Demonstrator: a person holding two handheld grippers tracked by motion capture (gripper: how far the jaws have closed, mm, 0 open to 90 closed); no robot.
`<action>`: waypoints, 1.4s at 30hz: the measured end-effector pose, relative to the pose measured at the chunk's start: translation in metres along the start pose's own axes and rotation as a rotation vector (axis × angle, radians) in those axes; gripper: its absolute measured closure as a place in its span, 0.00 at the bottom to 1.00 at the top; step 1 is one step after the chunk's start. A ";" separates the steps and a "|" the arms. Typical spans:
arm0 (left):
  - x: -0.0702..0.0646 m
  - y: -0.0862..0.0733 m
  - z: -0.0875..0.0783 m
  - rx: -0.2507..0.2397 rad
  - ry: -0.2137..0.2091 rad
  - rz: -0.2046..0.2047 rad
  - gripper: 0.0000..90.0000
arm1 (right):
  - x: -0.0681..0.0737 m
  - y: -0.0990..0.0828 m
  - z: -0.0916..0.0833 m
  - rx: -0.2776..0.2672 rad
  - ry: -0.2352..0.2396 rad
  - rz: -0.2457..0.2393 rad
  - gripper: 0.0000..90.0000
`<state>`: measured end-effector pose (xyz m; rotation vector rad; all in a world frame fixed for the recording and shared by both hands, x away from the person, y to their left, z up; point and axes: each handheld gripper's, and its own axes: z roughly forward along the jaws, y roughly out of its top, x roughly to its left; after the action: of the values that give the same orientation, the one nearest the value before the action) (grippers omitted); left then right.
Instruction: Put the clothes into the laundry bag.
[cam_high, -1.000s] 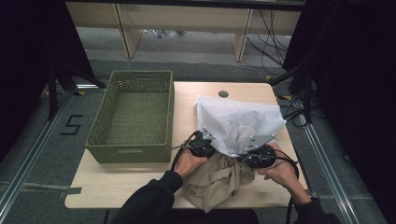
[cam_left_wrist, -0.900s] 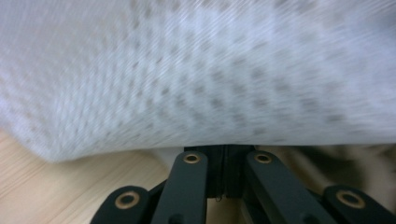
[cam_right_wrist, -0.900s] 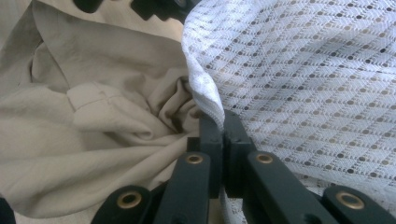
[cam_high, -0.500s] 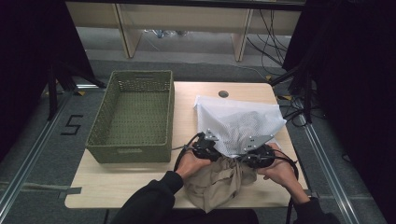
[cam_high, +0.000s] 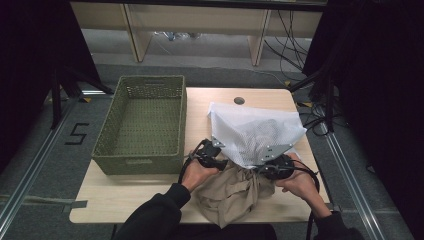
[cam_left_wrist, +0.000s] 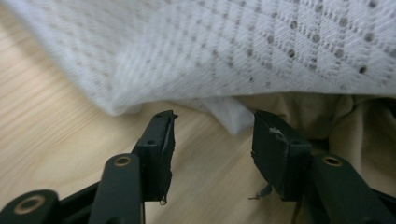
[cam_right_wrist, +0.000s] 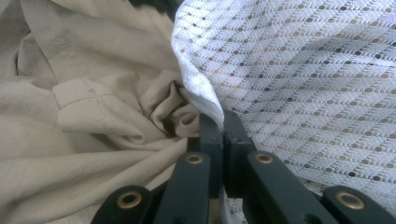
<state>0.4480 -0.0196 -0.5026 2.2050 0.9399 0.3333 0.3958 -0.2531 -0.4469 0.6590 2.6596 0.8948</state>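
Right tool (cam_right_wrist: 223, 133) clamped on white mesh bag (cam_right_wrist: 303, 84); left tool (cam_left_wrist: 212, 140) just released, nothing between jaws.

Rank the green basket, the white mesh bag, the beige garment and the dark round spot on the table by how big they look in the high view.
1. green basket
2. white mesh bag
3. beige garment, partly hidden under the bag, so this place is unsure
4. dark round spot

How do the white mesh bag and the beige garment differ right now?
The white mesh bag is perforated and lies spread flat; the beige garment is plain cloth, bunched and wrinkled. The bag's edge is clamped in the right tongs; the garment hangs over the table's near edge. They overlap.
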 end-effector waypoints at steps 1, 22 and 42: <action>0.000 0.001 0.003 0.015 0.002 0.019 0.57 | 0.000 0.000 0.000 -0.001 -0.007 0.004 1.00; 0.012 -0.013 -0.027 -0.014 0.046 0.031 0.97 | 0.001 0.003 0.003 0.020 -0.026 0.000 1.00; 0.010 -0.016 -0.008 -0.005 -0.048 -0.103 0.98 | 0.012 0.008 0.009 0.035 0.097 -0.020 1.00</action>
<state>0.4428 -0.0005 -0.5081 2.1417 1.0208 0.2330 0.3912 -0.2367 -0.4499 0.6103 2.7678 0.8989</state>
